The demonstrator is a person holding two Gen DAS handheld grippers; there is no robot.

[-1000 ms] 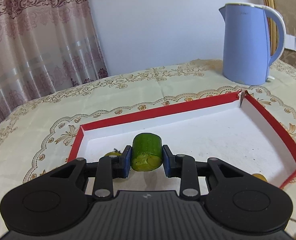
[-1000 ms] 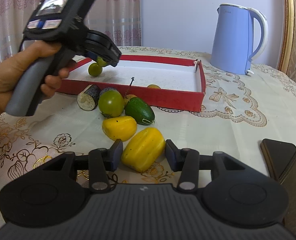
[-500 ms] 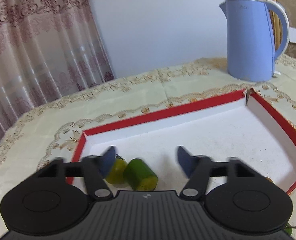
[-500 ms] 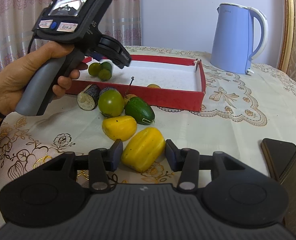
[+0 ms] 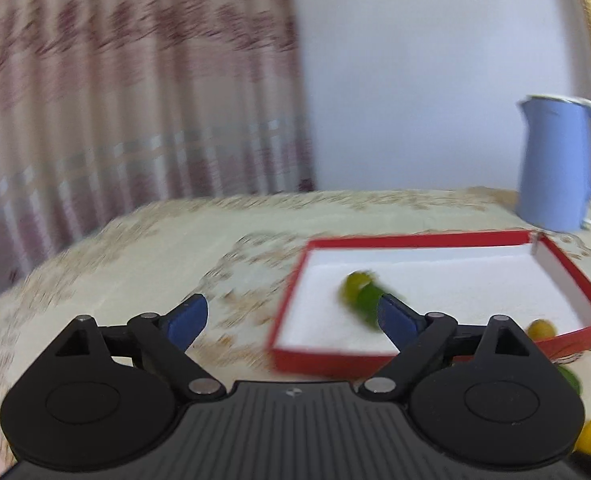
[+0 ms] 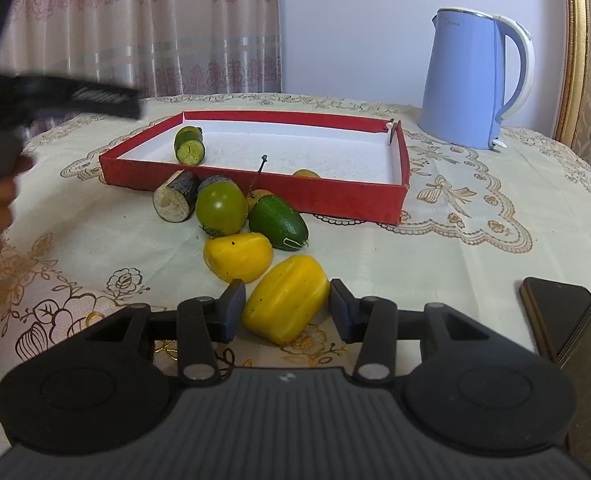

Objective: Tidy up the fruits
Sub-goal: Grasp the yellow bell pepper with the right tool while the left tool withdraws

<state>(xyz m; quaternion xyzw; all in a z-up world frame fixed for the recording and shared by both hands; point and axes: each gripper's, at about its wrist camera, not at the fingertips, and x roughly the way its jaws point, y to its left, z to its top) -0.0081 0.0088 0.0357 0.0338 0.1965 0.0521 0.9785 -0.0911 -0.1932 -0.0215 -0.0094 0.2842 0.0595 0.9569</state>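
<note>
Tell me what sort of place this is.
Probably a home dining or living room: an embroidered tablecloth covers the table, a blue electric kettle stands by the wall, and patterned curtains hang behind. Fruit lies beside a red tray.

I see a red tray (image 6: 251, 190) (white inside), a pale blue kettle (image 6: 463, 80), yellow peppers (image 6: 285, 298), and a cream floral-patterned counter (image 6: 455, 248).

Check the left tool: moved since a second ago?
Yes. In the right wrist view the left tool has pulled back leftward, off the tray; it had been over the tray's near-left corner. The cucumber piece lies in the tray.
</note>
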